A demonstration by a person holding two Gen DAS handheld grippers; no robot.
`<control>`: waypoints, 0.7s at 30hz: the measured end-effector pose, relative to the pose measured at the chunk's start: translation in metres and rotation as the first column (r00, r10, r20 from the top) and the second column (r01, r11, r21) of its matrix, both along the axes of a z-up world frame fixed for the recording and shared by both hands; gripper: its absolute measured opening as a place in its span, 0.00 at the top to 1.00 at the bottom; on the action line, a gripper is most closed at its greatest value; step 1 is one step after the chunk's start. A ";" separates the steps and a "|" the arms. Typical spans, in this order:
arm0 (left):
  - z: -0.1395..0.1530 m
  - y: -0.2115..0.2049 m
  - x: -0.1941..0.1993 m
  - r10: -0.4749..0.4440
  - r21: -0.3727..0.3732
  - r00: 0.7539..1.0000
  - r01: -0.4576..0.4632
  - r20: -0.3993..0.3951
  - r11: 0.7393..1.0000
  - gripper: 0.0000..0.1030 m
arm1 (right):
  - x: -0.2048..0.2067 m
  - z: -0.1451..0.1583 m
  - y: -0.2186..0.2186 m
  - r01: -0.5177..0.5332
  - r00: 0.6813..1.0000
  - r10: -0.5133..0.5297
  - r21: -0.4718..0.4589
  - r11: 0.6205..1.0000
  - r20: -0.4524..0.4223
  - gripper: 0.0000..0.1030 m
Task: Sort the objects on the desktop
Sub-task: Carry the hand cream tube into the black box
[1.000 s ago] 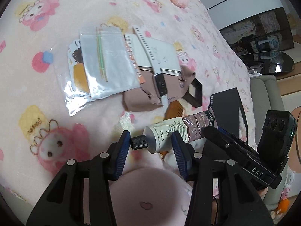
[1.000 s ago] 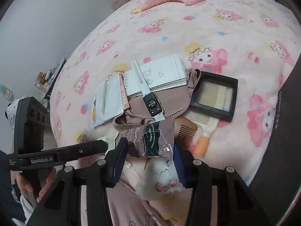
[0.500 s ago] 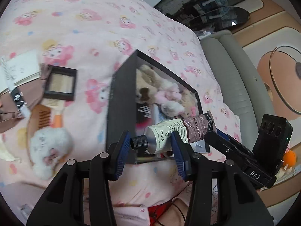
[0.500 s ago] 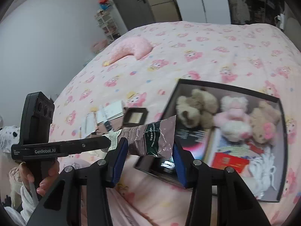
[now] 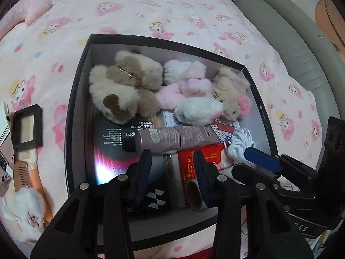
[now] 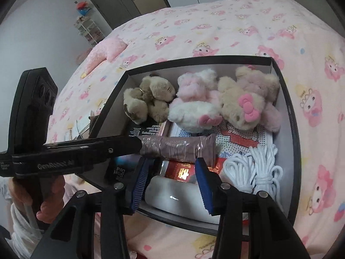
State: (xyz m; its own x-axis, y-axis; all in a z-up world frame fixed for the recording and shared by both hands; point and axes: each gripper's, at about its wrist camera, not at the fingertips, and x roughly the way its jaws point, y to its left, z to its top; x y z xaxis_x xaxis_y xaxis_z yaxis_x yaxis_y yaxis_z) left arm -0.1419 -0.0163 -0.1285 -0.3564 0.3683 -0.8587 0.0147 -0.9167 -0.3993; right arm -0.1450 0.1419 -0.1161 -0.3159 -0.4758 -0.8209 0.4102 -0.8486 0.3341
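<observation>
Tube (image 5: 172,139) cap (seemingly) behind left claw (image 6: 138,145).

— Where have we carried the hand cream tube (image 5: 172,139)?
— Off the bed's clutter to the black box (image 5: 74,116).
— Do our tools still clamp it?
— No; both have spread, and the tube lies inside.

I see a bed (image 5: 194,4) under a pink cartoon-print blanket. Directly on it lie a black box (image 5: 74,108), a square compact (image 5: 27,127), a comb (image 5: 21,172), a white plush (image 5: 21,207) and, far off, a pink pillow (image 6: 105,51).
</observation>
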 end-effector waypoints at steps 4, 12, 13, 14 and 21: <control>0.002 -0.015 -0.007 0.063 -0.043 0.998 -0.064 -0.022 0.997 0.62 | -0.008 -0.001 0.019 0.070 0.997 -0.069 -0.014 0.997 0.022 0.59; -0.009 0.006 -0.042 0.046 -0.177 0.999 -0.043 0.010 0.983 0.65 | -0.064 -0.028 0.012 0.127 0.982 -0.133 0.053 0.990 0.137 0.59; -0.013 0.008 -0.046 0.049 -0.186 0.998 -0.042 0.032 0.982 0.65 | -0.069 -0.033 0.007 0.114 0.979 -0.125 0.075 0.991 0.161 0.60; -0.019 0.009 -0.049 0.061 -0.197 0.996 -0.048 0.064 0.979 0.65 | -0.073 -0.036 0.004 0.102 0.980 -0.118 0.100 0.990 0.163 0.60; -0.019 0.023 -0.040 -0.046 -0.137 0.994 0.059 0.097 0.989 0.64 | -0.066 -0.042 0.005 0.099 0.982 -0.116 0.118 0.988 0.147 0.59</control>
